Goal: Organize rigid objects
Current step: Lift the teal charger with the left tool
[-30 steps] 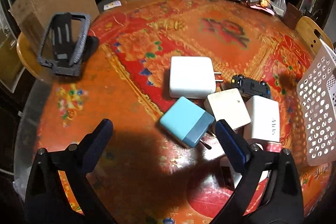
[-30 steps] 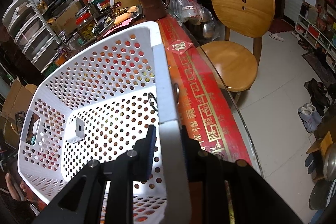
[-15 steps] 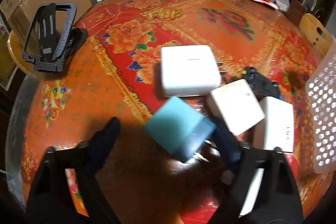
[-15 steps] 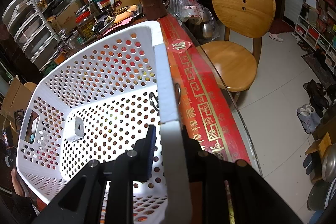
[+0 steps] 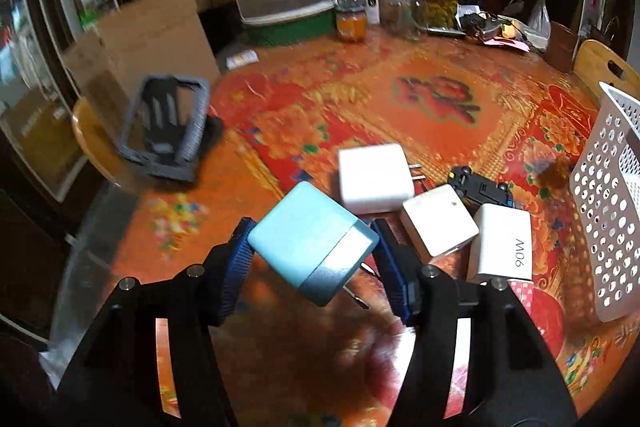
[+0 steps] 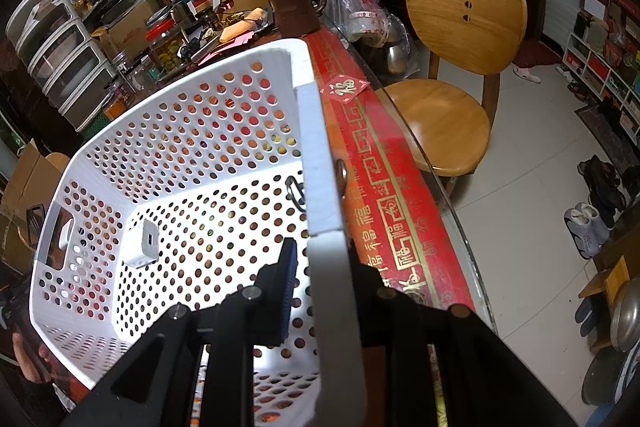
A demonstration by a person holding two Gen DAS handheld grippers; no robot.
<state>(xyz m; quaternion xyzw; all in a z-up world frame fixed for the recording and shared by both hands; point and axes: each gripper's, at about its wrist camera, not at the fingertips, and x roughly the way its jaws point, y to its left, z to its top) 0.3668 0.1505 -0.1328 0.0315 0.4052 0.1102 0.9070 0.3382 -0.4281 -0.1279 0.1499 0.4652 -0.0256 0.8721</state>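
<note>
Gripping: left gripper (image 5: pixel 313 247) clamps the blue charger (image 5: pixel 313 245) between both fingers. White chargers (image 5: pixel 438 223) lie beyond its right finger. Right gripper (image 6: pixel 320 267) pinches the white basket (image 6: pixel 320 163) wall; small adapter (image 6: pixel 141 243) inside, left of its fingers.

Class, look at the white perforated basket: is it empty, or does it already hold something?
Not empty. The white basket holds one small white charger lying on its floor; nothing else shows inside.

Wooden chair (image 6: pixel 452 75) on tiled floor (image 6: pixel 532 195)
</note>
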